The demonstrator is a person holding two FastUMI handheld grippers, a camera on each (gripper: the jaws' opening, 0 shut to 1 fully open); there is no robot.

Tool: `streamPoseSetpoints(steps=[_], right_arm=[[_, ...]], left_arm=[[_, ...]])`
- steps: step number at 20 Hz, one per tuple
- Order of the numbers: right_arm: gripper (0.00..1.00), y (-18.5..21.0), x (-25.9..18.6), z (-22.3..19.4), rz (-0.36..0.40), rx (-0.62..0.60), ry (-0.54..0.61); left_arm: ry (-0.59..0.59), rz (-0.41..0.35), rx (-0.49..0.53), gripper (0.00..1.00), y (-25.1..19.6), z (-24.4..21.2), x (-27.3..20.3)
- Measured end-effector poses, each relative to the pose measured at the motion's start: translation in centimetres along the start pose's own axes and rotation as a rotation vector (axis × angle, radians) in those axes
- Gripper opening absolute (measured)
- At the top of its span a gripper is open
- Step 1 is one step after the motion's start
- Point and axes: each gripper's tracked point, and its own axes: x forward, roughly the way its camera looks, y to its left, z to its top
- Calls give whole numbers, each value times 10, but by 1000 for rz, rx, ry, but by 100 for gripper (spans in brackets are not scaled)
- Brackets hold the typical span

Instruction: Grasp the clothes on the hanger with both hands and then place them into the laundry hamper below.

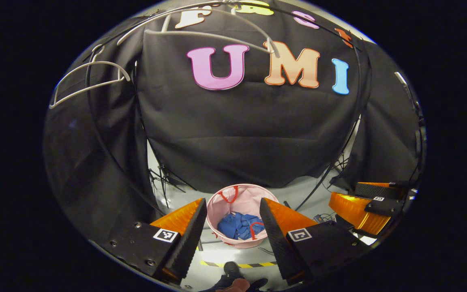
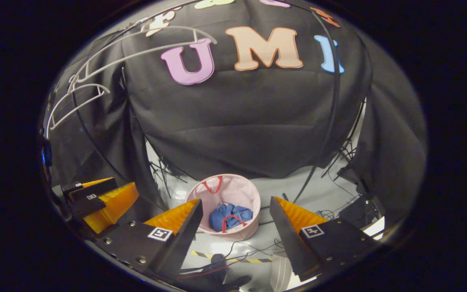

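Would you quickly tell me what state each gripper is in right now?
Left gripper: open, holding nothing.
Right gripper: open, holding nothing.

**Both grippers open, held side by side**

The left gripper (image 1: pixel 232 227) holds its jaws spread wide with nothing between them. The right gripper (image 2: pixel 235 229) does the same. In the left gripper view, the right gripper (image 1: pixel 369 207) sits off to the right, near and level.
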Motion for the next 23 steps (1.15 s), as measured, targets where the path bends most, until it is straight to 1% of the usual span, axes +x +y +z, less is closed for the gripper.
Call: streamPoseSetpoints(steps=[2, 5, 6, 7, 9, 11, 13, 16, 18, 20, 22, 23], right_arm=[[100, -5, -19, 14, -3, -4, -43], [99, -3, -47, 33, 12, -1, -103], [99, -4, -57, 38, 16, 2, -123], [99, -4, -66, 43, 21, 8, -145], [99, -8, -79, 56, 28, 37, -199], [99, -6, -99, 74, 32, 60, -273], [100, -9, -115, 91, 21, 50, -329], [99, -11, -128, 113, 27, 27, -395], [99, -14, -138, 128, 10, 13, -435], [99, -15, -151, 147, -16, -8, -493], [99, -14, -169, 160, -21, 6, -548], [99, -12, -173, 162, -20, 17, -559]], left_arm=[[-33, -8, 6, 83, -9, 11, -11], [-60, -29, -2, 83, -18, 23, -34], [-73, -21, -14, 82, -19, 29, -43], [-92, -1, -30, 83, -18, 33, -52], [-172, 12, -50, 84, -19, 52, -71], [-244, 34, -14, 86, -18, 74, -88], [-283, 11, 2, 85, -30, 89, -97], [-299, -35, 14, 85, -40, 109, -114], [-329, -27, 57, 85, -34, 126, -126], [-399, -28, 72, 87, -28, 149, -139], [-466, -24, 90, 87, -24, 163, -147], [-463, -17, 100, 86, -20, 166, -150]])
